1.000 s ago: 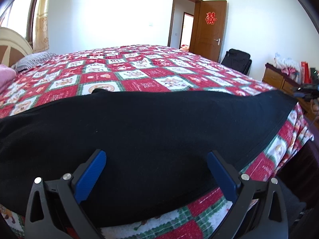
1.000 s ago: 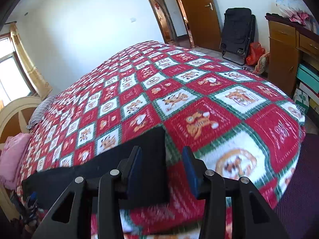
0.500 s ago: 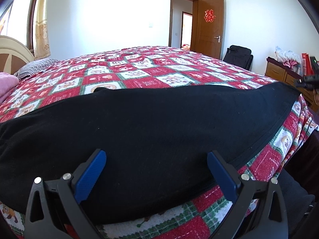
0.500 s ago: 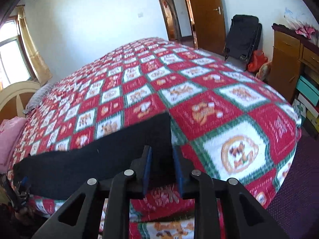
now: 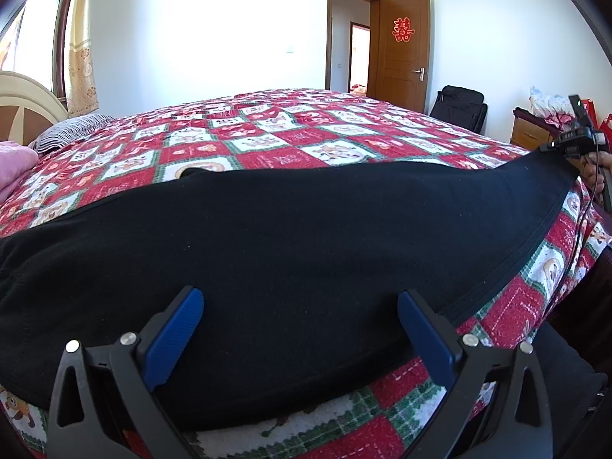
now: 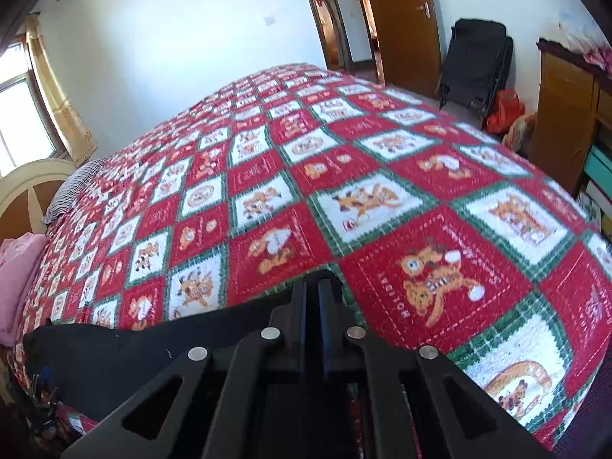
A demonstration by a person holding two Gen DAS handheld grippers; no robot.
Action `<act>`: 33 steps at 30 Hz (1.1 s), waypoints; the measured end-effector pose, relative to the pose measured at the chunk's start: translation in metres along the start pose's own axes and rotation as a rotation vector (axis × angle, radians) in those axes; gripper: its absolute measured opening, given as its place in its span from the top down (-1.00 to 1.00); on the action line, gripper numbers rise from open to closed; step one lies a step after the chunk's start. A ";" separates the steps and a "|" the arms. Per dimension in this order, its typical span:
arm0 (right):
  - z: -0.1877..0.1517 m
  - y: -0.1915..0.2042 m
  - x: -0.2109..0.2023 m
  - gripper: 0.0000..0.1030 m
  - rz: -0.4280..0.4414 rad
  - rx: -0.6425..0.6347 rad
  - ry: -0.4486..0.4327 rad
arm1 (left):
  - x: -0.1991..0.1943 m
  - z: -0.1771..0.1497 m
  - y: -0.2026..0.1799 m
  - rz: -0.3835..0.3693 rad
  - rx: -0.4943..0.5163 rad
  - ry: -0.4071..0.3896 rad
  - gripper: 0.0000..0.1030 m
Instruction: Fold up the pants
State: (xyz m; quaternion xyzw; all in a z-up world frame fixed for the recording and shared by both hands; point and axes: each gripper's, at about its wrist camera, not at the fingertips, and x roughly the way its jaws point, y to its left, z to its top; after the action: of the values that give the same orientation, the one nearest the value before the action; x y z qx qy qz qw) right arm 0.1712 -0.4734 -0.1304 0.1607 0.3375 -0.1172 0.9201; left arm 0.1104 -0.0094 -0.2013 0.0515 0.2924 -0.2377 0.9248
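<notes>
Black pants (image 5: 290, 252) spread flat along near edge of red-green checked quilt (image 5: 290, 145), left gripper (image 5: 298, 329) jaws wide apart over the fabric, right gripper (image 6: 313, 294) clamped tight on far pants end, pink pillow (image 6: 17, 279) beside headboard, wooden door (image 5: 401, 65) ajar.

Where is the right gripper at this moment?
The right gripper is clamped on the far right end of the black pants, at the quilt's near edge; the left view shows it at far right.
</notes>
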 end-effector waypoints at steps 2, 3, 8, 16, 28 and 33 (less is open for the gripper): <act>0.003 0.003 -0.006 0.91 -0.011 -0.012 -0.036 | 0.000 -0.001 -0.001 0.006 0.002 -0.001 -1.00; 0.004 0.003 -0.005 0.91 -0.013 -0.012 -0.039 | 0.000 -0.001 -0.002 0.009 0.003 -0.002 -1.00; -0.004 -0.009 0.027 0.90 -0.031 -0.003 0.075 | 0.000 -0.002 -0.002 0.012 0.005 -0.006 -1.00; -0.024 0.021 -0.031 0.07 -0.057 -0.056 -0.041 | -0.003 -0.004 -0.003 0.020 -0.003 -0.012 -1.00; -0.138 0.171 0.009 0.07 0.193 -0.432 0.298 | -0.006 -0.005 -0.002 0.020 -0.012 -0.008 -1.00; -0.134 0.177 -0.003 0.07 0.177 -0.426 0.294 | -0.013 0.002 0.007 0.044 -0.078 0.006 -1.00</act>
State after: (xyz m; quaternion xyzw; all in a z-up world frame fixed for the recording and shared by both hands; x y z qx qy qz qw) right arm 0.1480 -0.2600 -0.1865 0.0075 0.4693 0.0619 0.8808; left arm 0.1051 0.0014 -0.1926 0.0227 0.3028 -0.2056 0.9304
